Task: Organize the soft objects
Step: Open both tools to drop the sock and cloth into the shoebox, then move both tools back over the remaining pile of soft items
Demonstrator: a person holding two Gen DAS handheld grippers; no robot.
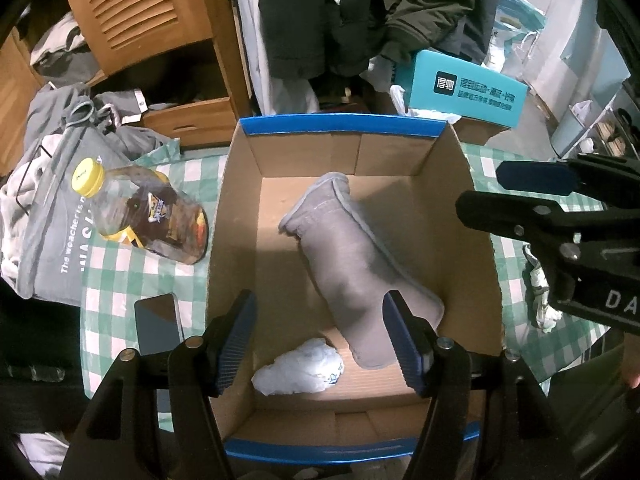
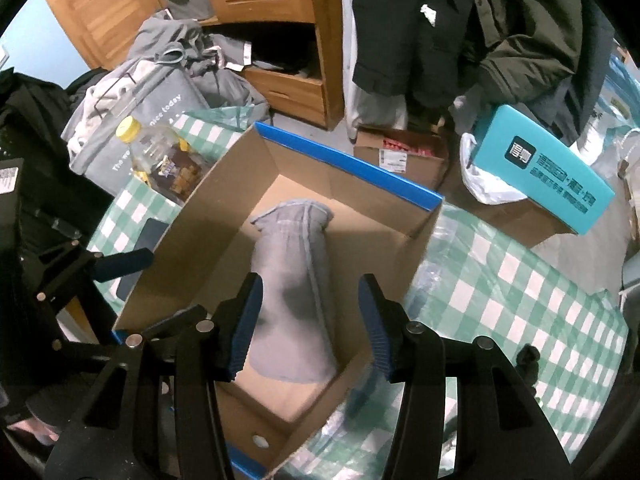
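Note:
An open cardboard box (image 1: 340, 126) with blue rim tape stands on a green checked tablecloth (image 1: 140, 276). A folded grey cloth (image 1: 348, 256) lies slanted on the box floor. A crumpled white plastic bag (image 1: 300, 368) sits beside the cloth's near end. My left gripper (image 1: 320, 336) hovers above the box, open, its pads not pressing on anything. My right gripper (image 2: 310, 324) also hangs open over the grey cloth (image 2: 292, 280) without touching it. In the left wrist view the right gripper (image 1: 512, 196) reaches in from the right over the box wall.
A yellow-capped bottle (image 1: 148, 212) lies left of the box, and a dark phone (image 1: 158, 320) lies near it. A grey bag (image 1: 52, 220) with clothes is further left. A teal box (image 1: 460, 88) sits behind on cartons. A wooden cabinet and hanging dark coats stand beyond.

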